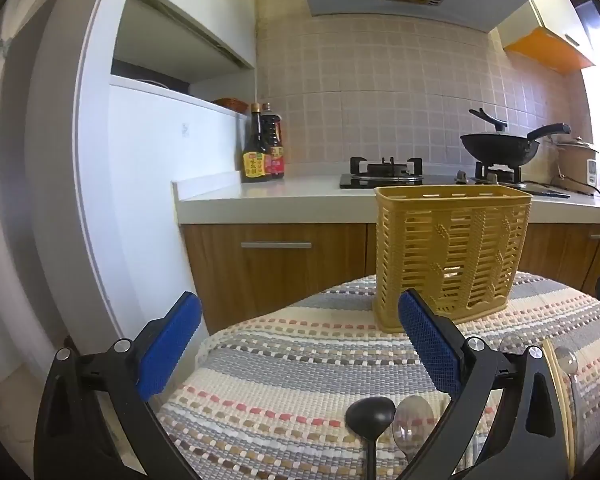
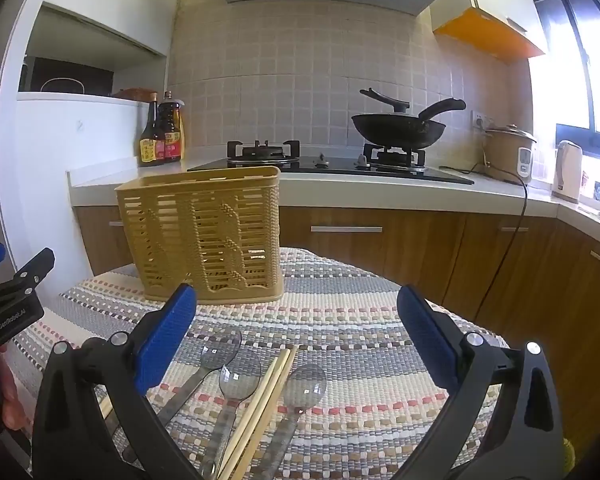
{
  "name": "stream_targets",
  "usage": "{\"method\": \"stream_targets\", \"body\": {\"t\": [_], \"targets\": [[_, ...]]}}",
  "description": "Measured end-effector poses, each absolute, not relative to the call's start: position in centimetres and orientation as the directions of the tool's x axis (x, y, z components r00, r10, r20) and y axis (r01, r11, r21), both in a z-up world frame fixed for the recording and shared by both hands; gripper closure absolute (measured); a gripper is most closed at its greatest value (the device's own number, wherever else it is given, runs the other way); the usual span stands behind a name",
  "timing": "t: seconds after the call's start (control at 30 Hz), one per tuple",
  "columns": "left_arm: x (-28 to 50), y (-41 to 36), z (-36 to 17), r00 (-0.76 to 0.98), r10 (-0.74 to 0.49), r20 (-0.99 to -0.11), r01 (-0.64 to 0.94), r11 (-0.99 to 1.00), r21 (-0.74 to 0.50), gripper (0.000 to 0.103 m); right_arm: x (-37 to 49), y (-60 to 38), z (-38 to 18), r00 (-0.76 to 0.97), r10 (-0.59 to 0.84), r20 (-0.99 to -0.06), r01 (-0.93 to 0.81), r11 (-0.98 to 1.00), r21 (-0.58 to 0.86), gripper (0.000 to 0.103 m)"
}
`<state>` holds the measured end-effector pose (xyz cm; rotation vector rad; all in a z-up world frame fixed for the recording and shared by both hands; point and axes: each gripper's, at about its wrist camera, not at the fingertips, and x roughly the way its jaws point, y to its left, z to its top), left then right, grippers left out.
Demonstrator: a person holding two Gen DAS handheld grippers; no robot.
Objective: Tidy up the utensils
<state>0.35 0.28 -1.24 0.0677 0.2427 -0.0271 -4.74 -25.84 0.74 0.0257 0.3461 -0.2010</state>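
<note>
**Both tongs wide, utensils still flat on the mat**

My left tongs (image 1: 300, 344) hang released, nothing between the blue pads. Just under them, near the mat's close edge, lie a black ladle (image 1: 370, 408) and a spoon (image 1: 414, 420) side by side, bowls toward the basket, handles running back toward me.

The yellow basket (image 2: 204, 236) stands upright on the bench's woven mat (image 2: 360, 320), toward the far side, beyond all the utensils. Through the slats I see nothing in it.

My right tongs (image 2: 296, 340) are released too. Below them three clear-bowled spoons (image 2: 240, 376) and a pair of chopsticks (image 2: 272, 392) lie almost parallel, long axes running from me toward the basket and leaning a little right, bowls at the far end. The chopsticks sit between the middle and right spoons, very close to both.

Risks, as I judge them: the pieces lie so tight that closing on one could catch its neighbour or drag it along. Flat handles on a ribbed mat give the pads little to get under, so a grip may slip. The chopsticks could split apart or roll. The basket looks light; a utensil knocked against its rim could tip or shift it.
</note>
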Motion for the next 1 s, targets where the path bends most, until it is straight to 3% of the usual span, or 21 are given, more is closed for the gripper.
{"method": "stream_targets", "body": {"t": [1.0], "targets": [[0.77,0.42,-0.76,0.967,-0.036,-0.251,0.053,0.997,0.062,0.007,-4.35,-25.31,0.63,0.915,-0.195,-0.353,0.195,0.98,-0.037,0.007]]}}
